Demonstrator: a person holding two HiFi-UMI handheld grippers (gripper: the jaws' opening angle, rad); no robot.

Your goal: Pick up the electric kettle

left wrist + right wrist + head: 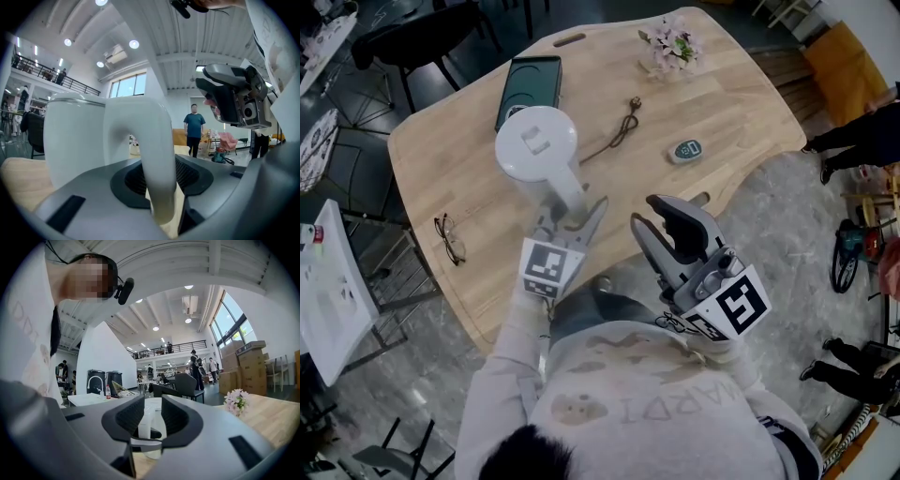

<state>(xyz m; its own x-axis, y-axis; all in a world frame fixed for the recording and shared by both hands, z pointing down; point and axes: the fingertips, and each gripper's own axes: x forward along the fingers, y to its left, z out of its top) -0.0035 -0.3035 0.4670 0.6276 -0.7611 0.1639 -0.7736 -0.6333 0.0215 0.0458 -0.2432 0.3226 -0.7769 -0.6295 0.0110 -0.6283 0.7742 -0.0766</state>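
Far left on the wooden tabletop [741, 103]: a pair of glasses [450, 239], well apart from the action. Next along, the white electric kettle [536, 148], upright on the tabletop, handle [567, 192] turned toward the person. Behind it, a dark green flat case [530, 84].

Straddling that handle, the left gripper [572, 214]: jaws spread wide, handle between them. Judged from the left gripper view, not yet pinched, with a strip of wood visible beside the handle.

Further right, a loose cord [619, 127], a small oval device [686, 150] and a sprig of flowers [673, 47], none of them in the way. Rightmost, the right gripper [652, 220], near the tabletop's near edge: jaws apart, gripping nothing, kettle merely in sight beyond them.

Step in hand, by the look of it: the grasp itself, with the left jaws in place and the lift not begun.

Next: squeeze the left jaws firmly onto the handle, preferably high, near its upper bend. Then raise straight up, keeping the body level. Worth watching for swing or tilt about the narrow handle; contents unseen, so weight unknown. Probably best to keep the right gripper clear, or to bring it in as support in case of sagging.
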